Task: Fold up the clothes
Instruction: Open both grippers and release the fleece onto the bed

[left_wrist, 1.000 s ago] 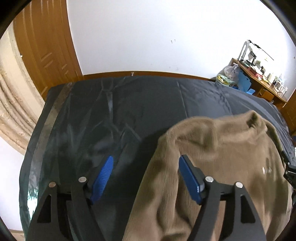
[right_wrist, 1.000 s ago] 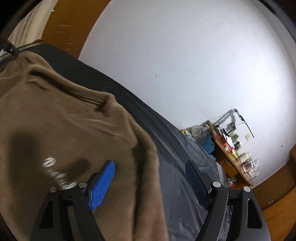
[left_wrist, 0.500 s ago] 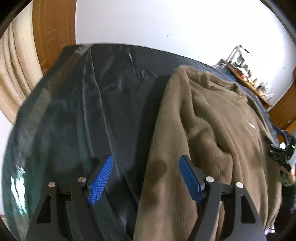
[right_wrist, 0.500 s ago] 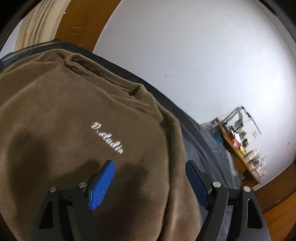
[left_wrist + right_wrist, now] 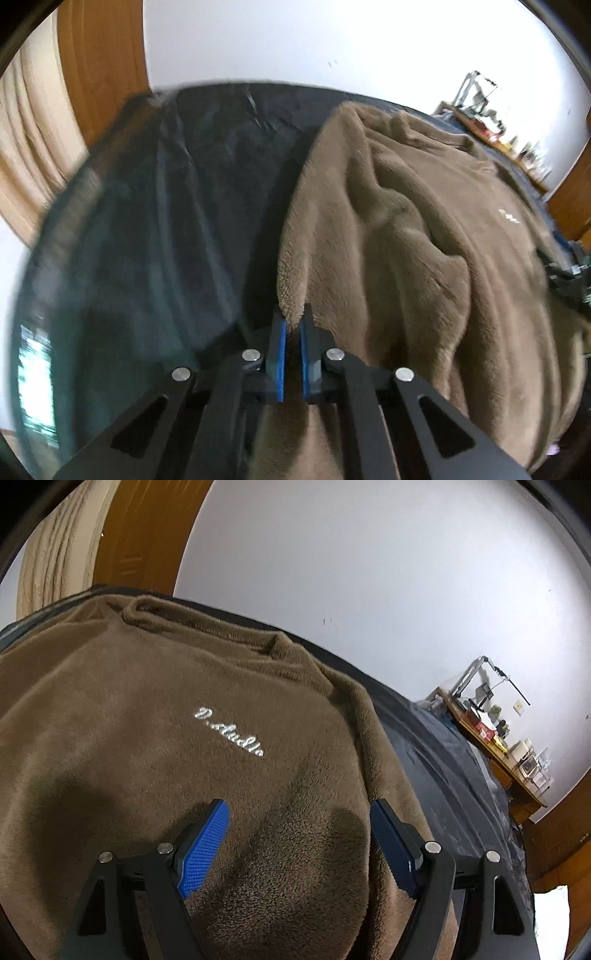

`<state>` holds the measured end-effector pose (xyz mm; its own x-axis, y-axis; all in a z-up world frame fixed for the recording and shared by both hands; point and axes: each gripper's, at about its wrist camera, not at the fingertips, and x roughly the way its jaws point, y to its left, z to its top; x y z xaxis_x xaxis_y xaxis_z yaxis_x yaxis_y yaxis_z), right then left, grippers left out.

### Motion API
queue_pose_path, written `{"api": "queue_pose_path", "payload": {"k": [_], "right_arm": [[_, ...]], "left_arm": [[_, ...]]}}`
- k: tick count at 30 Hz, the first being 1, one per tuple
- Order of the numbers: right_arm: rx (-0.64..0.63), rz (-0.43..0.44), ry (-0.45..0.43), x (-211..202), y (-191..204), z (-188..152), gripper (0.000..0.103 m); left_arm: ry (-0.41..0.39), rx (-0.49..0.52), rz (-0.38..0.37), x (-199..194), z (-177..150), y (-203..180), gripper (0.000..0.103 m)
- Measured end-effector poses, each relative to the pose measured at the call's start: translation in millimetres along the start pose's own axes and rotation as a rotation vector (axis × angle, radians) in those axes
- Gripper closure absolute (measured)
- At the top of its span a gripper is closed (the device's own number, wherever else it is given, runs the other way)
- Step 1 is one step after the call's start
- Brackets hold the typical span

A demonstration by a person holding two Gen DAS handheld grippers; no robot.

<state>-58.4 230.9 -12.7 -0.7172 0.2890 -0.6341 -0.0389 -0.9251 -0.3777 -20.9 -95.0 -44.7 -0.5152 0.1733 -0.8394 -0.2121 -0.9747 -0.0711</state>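
Where its blue pads meet, the left gripper (image 5: 291,325) is clenched on the near left edge of the sweater (image 5: 424,236), pinching a tuft of fleece. That hold reads as a grip for lifting or carrying this side edge, likely to fold it over or pull it straight. From the pinch the cloth rises in a ridge and runs away toward the collar, so the left side is rumpled into long folds.

The right gripper (image 5: 299,845) is released, its pads spread wide and hovering over the lower chest, just inside the sweater's right edge and gripping nothing. It looks placed either to take that edge or to steady the cloth.

Beyond it, silver script (image 5: 229,734) crosses the chest, then the collar (image 5: 199,627). So the sweater lies front up on the dark sheet (image 5: 166,221) of a bed, its long axis running from the grippers toward the far wall (image 5: 351,572), neck at the far end.
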Motion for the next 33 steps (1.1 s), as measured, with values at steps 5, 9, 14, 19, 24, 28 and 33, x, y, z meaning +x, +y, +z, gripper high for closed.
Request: {"api": "queue_pose_path", "payload": {"k": [5, 9, 14, 19, 24, 28, 33], "right_arm": [[0.026, 0.011, 0.010, 5.6, -6.7, 0.6, 0.023], [0.056, 0.016, 0.020, 12.7, -15.6, 1.4, 0.023], [0.095, 0.033, 0.032, 14.3, -22.2, 1.5, 0.023], [0.155, 0.050, 0.050, 25.0, -39.8, -2.1, 0.022], [0.158, 0.056, 0.055, 25.7, -40.4, -1.4, 0.023], [0.127, 0.051, 0.049, 22.9, -33.7, -0.3, 0.023], [0.108, 0.055, 0.028, 17.0, -32.1, -1.7, 0.023]], "left_arm": [[-0.104, 0.004, 0.286, -29.4, 43.2, 20.7, 0.097], [-0.136, 0.017, 0.430, -31.0, 81.4, 28.2, 0.095], [-0.056, 0.026, 0.525, 1.1, 91.5, 29.7, 0.091], [0.033, -0.002, 0.590, 33.0, 79.1, 35.9, 0.080], [-0.014, -0.095, 0.580, 12.3, 71.7, 49.3, 0.056], [-0.140, -0.136, 0.492, -25.9, 77.8, 42.1, 0.049], [-0.234, -0.015, 0.376, -41.1, 89.1, -16.1, 0.038]]}}
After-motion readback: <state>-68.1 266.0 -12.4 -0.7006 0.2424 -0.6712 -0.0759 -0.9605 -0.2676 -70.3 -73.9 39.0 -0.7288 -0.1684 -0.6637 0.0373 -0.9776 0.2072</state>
